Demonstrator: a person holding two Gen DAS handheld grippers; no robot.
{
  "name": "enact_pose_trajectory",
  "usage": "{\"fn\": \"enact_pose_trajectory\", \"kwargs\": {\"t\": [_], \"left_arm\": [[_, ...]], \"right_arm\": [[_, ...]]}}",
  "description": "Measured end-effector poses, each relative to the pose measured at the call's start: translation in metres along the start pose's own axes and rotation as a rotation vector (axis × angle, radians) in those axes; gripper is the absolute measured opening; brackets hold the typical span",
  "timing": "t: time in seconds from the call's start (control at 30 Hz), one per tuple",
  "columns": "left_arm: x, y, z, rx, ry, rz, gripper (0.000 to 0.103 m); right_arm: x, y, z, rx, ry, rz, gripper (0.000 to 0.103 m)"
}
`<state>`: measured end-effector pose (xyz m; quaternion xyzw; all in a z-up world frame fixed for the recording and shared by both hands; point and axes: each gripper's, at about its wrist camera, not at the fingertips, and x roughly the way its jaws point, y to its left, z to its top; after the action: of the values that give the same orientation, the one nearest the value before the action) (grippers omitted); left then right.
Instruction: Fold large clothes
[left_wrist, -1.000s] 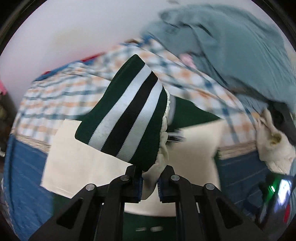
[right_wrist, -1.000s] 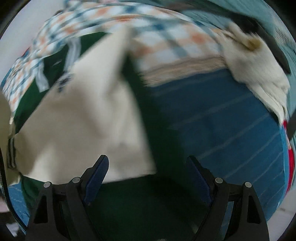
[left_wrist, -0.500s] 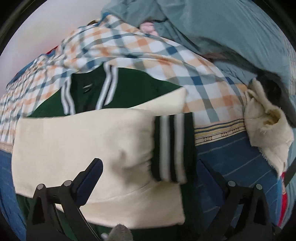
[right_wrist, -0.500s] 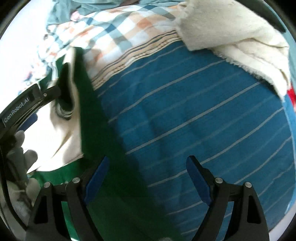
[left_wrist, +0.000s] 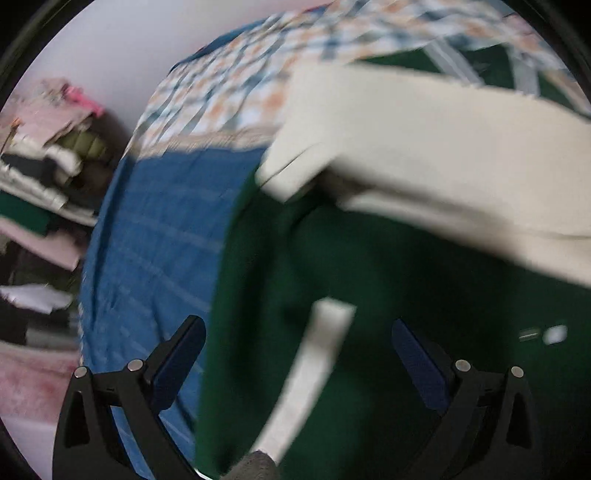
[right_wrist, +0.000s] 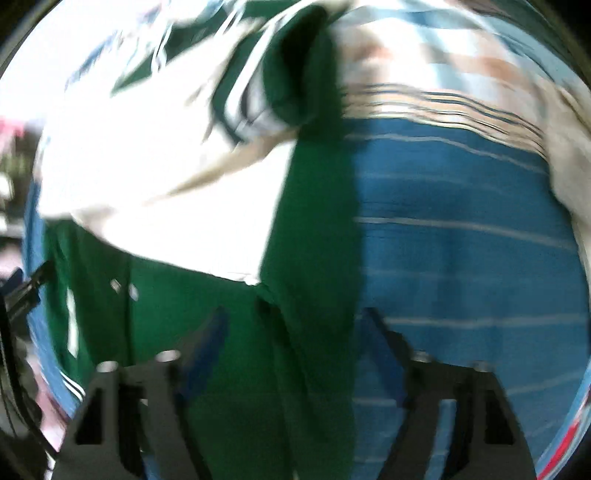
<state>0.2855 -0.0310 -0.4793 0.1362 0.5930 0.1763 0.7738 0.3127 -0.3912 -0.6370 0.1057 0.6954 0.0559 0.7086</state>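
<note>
Left wrist view first: the left gripper (left_wrist: 297, 363) stands wide with nothing pinched, pointing steeply down over the green jacket (left_wrist: 388, 280) spread on the blue striped bedcover (left_wrist: 155, 243). A white strip (left_wrist: 314, 373) of the jacket runs up between its fingers, and the cream sleeves (left_wrist: 443, 155) lie folded across the body just beyond the tips. To the left of the tongs the jacket's side edge meets the bedcover.

Over on the right wrist view, the right gripper (right_wrist: 291, 343) is narrowing, its jaws closing astride the jacket's right edge (right_wrist: 317, 258); the blur hides whether the pads press yet. The striped cuff (right_wrist: 258, 99) sits well beyond it.

Judging from this, the hem corners are being taken for the next fold. I'd pinch both layers close to the corners and lift evenly, so the sleeves don't slide off.
</note>
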Motion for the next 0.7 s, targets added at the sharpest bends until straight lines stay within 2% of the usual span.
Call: {"fn": "enact_pose_trajectory", "kwargs": {"t": [0.07,0.13,0.23,0.3,0.33,0.4,0.5,0.6,0.7], "left_arm": [[0.011,0.010,-0.003,-0.020,0.007,0.016,0.103],[0.021,0.018,-0.003,-0.052,0.015,0.022,0.103],[0.031,0.025,-0.001,-0.093,0.038,0.007,0.103],[0.032,0.027,0.000,-0.105,0.053,-0.011,0.103],[0.029,0.028,0.000,-0.104,0.056,-0.015,0.103],[0.022,0.031,-0.003,-0.078,0.052,-0.020,0.103],[0.014,0.038,-0.010,-0.034,0.028,0.000,0.103],[0.018,0.047,-0.019,-0.004,0.022,0.055,0.103],[0.041,0.060,-0.029,-0.011,0.091,0.070,0.103]], "right_arm": [[0.003,-0.004,0.006,0.002,-0.030,-0.073,0.038],[-0.004,-0.034,0.009,0.130,-0.079,-0.029,0.038],[0.000,-0.090,-0.001,0.363,-0.113,-0.036,0.038],[0.011,-0.106,-0.008,0.439,-0.092,0.045,0.041],[0.010,-0.106,-0.008,0.438,-0.092,0.048,0.043],[-0.003,-0.096,-0.010,0.417,-0.077,0.002,0.052],[-0.027,-0.084,-0.025,0.422,-0.109,-0.020,0.052],[-0.046,-0.056,-0.051,0.427,-0.101,0.077,0.052],[-0.031,0.001,-0.076,0.384,0.002,0.262,0.052]]}}
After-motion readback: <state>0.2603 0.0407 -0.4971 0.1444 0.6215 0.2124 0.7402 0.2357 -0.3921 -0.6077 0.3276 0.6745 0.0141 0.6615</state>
